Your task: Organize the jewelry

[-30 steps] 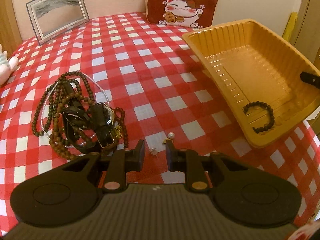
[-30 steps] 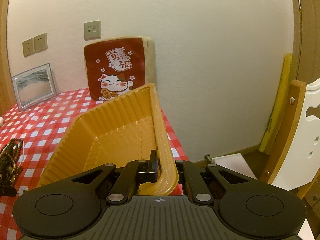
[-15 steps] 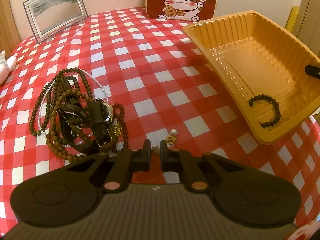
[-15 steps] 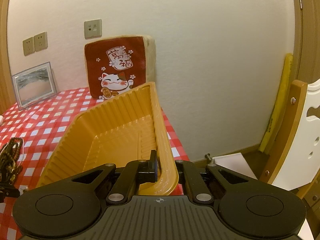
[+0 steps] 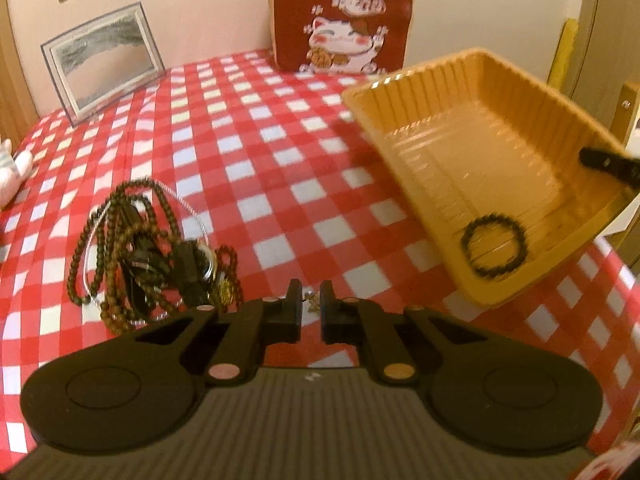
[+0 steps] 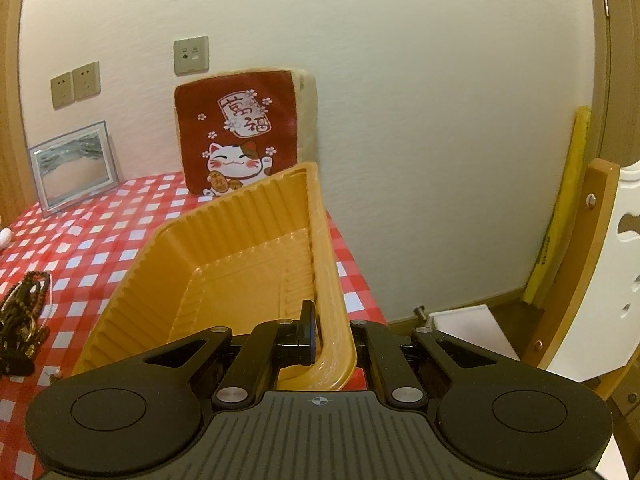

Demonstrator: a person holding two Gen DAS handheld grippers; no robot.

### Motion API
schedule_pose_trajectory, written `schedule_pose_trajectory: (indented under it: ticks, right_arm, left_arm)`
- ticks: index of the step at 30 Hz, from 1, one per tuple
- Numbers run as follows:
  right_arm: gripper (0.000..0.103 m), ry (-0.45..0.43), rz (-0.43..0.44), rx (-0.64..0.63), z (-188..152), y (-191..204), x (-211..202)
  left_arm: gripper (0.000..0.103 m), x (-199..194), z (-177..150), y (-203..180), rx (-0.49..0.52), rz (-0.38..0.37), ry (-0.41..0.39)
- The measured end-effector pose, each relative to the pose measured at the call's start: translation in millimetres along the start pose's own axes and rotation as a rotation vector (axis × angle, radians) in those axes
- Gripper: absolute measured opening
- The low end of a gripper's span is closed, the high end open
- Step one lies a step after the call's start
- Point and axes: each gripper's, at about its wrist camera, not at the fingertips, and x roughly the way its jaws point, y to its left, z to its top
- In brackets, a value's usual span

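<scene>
- Grippers: two, one in each hand.
- Left gripper has just been closing. Its jaws now stand nearly together, pinching one small earring at the tips, low over the cloth. The piece is tiny and blurred, so I cannot tell whether it has left the table.
- Right gripper is pressed together on the rim of the one orange tray. One finger is inside the wall and the other is hidden behind it.
- Seen from the left wrist, the tray is held tilted with its near corner low, at the right edge of the table. One black finger of the right gripper shows at its far rim.
- One black bead bracelet lies inside the tray, at the low corner of its floor.
- One tangled heap of jewelry lies on the red-and-white checked tablecloth, to the left of the left gripper and well apart from the tray. It holds several strands of brown beads, a pale thin chain and a dark strap (the strands overlap too much to count).
- The heap also shows at the left edge of the right wrist view.
- Leaning on the wall at the back are one silver picture frame and one red cushion with a beckoning cat.
- One white soft toy pokes in at the left edge.
</scene>
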Motion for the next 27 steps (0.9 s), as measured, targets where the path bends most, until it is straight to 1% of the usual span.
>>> schedule_pose_trajectory:
  ticks: [3, 8, 11, 14, 20, 27]
  right_arm:
    - [0.005, 0.0, 0.004, -0.005, 0.7, 0.7, -0.9]
    - [0.005, -0.001, 0.012, -0.007, 1.7, 1.5, -1.8]
    - [0.005, -0.002, 0.014, -0.009, 1.9, 2.2, -2.8]
    - [0.005, -0.002, 0.014, -0.009, 1.5, 2.0, -3.3]
    - [0.005, -0.003, 0.017, -0.012, 1.3, 3.1, -4.4]
    - [0.005, -0.004, 0.018, -0.012, 1.2, 3.8, -4.3]
  left_arm:
    - [0.007, -10.1, 8.0, -4.1, 0.0, -0.022, -0.032]
    - [0.007, -23.0, 23.7, -16.2, 0.002, -0.091, -0.081]
    - [0.007, -25.4, 32.6, -27.5, 0.009, -0.137, -0.101]
    - [0.007, -23.7, 39.6, -41.6, 0.037, -0.167, -0.112]
    - [0.007, -6.5, 49.1, -68.3, 0.077, -0.235, -0.09]
    - [0.007, 11.7, 49.4, -86.1, 0.107, -0.274, -0.051]
